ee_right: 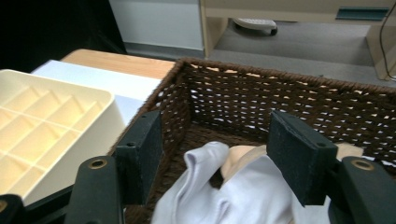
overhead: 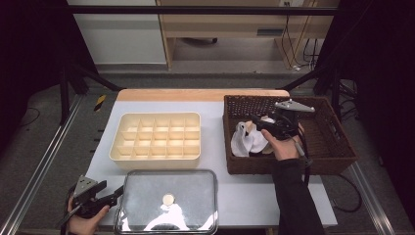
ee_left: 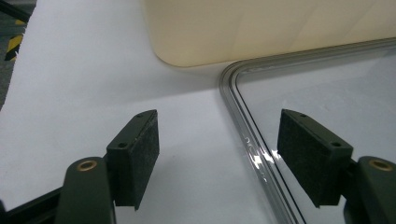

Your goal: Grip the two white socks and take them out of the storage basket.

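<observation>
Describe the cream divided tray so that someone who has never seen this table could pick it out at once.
Start at the white table and look to its left half, across from the dark wicker basket. There lies the cream tray, just beyond the clear lid at the near edge. Alone among its neighbours, it is pale, rigid plastic split into a grid of small open compartments.

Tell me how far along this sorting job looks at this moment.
Barely begun, apparently. Done: nothing visible, since the cream divided tray has bare compartments. In hand: the right gripper is open over the white cloth items in the wicker basket; the left gripper is open at the clear lid's corner. Left: apparently moving the cloths out and closing the tray.
</observation>
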A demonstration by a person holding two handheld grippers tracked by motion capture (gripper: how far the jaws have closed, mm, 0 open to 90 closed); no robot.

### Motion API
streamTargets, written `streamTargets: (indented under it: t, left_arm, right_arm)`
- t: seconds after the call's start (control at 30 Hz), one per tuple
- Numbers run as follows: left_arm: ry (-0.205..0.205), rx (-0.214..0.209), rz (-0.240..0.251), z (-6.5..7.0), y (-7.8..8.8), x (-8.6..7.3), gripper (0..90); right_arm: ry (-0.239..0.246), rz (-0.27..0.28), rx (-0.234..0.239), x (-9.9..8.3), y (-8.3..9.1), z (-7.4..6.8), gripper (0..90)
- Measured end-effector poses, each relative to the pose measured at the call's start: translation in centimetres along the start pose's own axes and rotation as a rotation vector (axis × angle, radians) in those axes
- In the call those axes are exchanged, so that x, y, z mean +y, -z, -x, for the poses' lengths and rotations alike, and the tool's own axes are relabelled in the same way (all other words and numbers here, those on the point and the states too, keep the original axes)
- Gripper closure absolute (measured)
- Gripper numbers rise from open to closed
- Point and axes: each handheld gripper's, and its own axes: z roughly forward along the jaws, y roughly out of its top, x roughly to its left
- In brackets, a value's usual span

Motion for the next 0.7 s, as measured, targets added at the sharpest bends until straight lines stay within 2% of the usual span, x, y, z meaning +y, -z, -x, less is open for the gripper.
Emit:
streamTargets:
  t: [0.1, 0.2, 0.3, 0.5, 0.57, 0.7]
  left_arm:
    - [0.000, -0.003, -0.003, 0.0, 0.0, 0.0, 29.1]
    - [0.001, -0.004, -0.003, 0.0, -0.1, 0.0, 29.6]
    - [-0.005, -0.005, -0.007, 0.0, -0.2, -0.1, 29.9]
    - [-0.006, -0.003, -0.008, 0.0, -0.1, -0.1, 30.1]
    - [-0.005, -0.006, -0.007, 0.0, -0.2, -0.1, 30.1]
    - [-0.006, -0.006, -0.009, 0.0, -0.2, -0.1, 30.3]
  right_arm:
    - [0.000, -0.021, -0.027, 0.4, -1.1, 0.7, 36.2]
    - [-0.018, -0.033, -0.043, 0.3, -1.9, 1.5, 36.8]
    - [-0.013, -0.056, -0.078, 0.0, -2.8, 2.1, 36.1]
    - [-0.027, -0.084, -0.096, -0.3, -3.9, 2.8, 35.8]
    - [-0.022, -0.103, -0.129, -0.6, -4.5, 2.9, 36.2]
    - [-0.033, -0.118, -0.148, -0.9, -5.0, 3.2, 36.3]
